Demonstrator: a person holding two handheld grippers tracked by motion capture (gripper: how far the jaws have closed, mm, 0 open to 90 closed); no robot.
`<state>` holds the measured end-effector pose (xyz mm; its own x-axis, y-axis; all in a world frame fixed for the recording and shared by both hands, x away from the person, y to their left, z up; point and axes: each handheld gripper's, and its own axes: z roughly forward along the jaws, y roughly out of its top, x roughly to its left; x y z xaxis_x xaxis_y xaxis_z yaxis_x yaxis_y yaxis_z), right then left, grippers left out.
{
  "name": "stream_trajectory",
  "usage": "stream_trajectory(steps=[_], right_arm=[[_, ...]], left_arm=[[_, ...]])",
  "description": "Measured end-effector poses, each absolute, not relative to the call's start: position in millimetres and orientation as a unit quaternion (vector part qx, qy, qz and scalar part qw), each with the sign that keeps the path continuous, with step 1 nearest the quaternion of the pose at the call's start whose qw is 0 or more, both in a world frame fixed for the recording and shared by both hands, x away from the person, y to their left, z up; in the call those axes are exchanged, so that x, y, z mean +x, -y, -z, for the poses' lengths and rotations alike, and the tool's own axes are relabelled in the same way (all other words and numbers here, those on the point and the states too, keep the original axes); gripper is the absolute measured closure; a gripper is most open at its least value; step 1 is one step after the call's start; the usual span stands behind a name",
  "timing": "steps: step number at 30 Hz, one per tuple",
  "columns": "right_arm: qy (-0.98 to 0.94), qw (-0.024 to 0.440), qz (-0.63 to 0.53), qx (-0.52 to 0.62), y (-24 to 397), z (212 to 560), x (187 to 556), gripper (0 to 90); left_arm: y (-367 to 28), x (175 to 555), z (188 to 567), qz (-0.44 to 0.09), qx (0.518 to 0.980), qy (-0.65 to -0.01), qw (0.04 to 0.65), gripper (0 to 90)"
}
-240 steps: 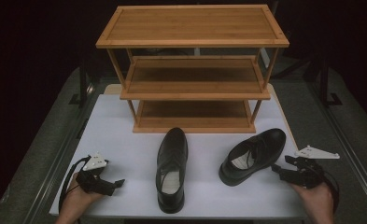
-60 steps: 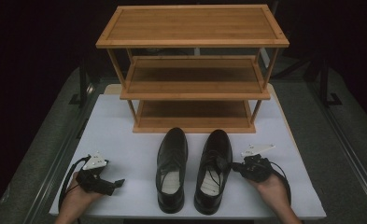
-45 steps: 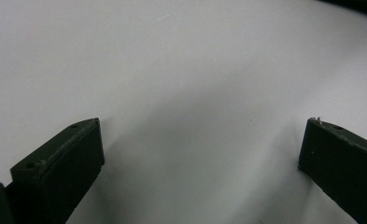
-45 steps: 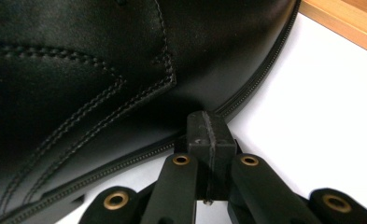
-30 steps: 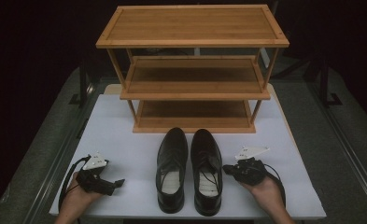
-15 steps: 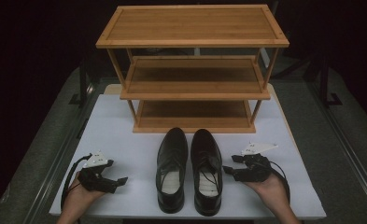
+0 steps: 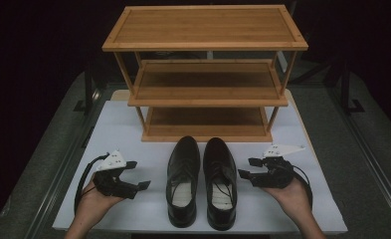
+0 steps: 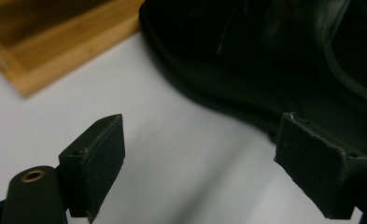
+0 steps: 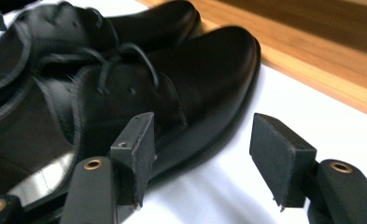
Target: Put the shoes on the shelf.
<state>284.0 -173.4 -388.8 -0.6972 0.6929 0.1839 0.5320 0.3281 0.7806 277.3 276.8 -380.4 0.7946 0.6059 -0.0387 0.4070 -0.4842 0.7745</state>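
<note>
Each bare hand is showing no sleeve at the forearm and is wearing a black tool. The left gripper is carrying a pale grey three-cornered plate with small dark marks, and a black cable is looping beside it. The right gripper is bearing a matching plate and looping cable. Flat black jaws are showing brass-ringed screw holes and rough, frayed pads.

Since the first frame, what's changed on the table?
The right gripper swung the right shoe round and slid it in beside the left shoe, toes toward the rack, then let go; its jaws have just been opening, nothing between them. The left gripper lifted slightly toward the left shoe, jaws closing a little, empty. Left shoe and rack unmoved.
</note>
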Motion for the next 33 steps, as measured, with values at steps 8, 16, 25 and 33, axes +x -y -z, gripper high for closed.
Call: stream_trajectory(steps=[8,16,25,33], right_arm=[[-0.805,0.078,-0.457,0.37,167,372,284,38.7],[-0.809,0.069,-0.469,0.348,153,362,284,38.7],[-0.816,0.053,-0.471,0.331,134,360,288,38.3],[-0.822,0.049,-0.463,0.327,129,370,290,38.2]], left_arm=[[-252,281,358,-0.114,0.858,-0.269,0.423,23.0],[-231,283,350,-0.11,0.86,-0.245,0.434,24.8],[-209,295,353,-0.099,0.863,-0.223,0.442,29.8],[-199,303,364,-0.089,0.864,-0.222,0.444,30.3]])
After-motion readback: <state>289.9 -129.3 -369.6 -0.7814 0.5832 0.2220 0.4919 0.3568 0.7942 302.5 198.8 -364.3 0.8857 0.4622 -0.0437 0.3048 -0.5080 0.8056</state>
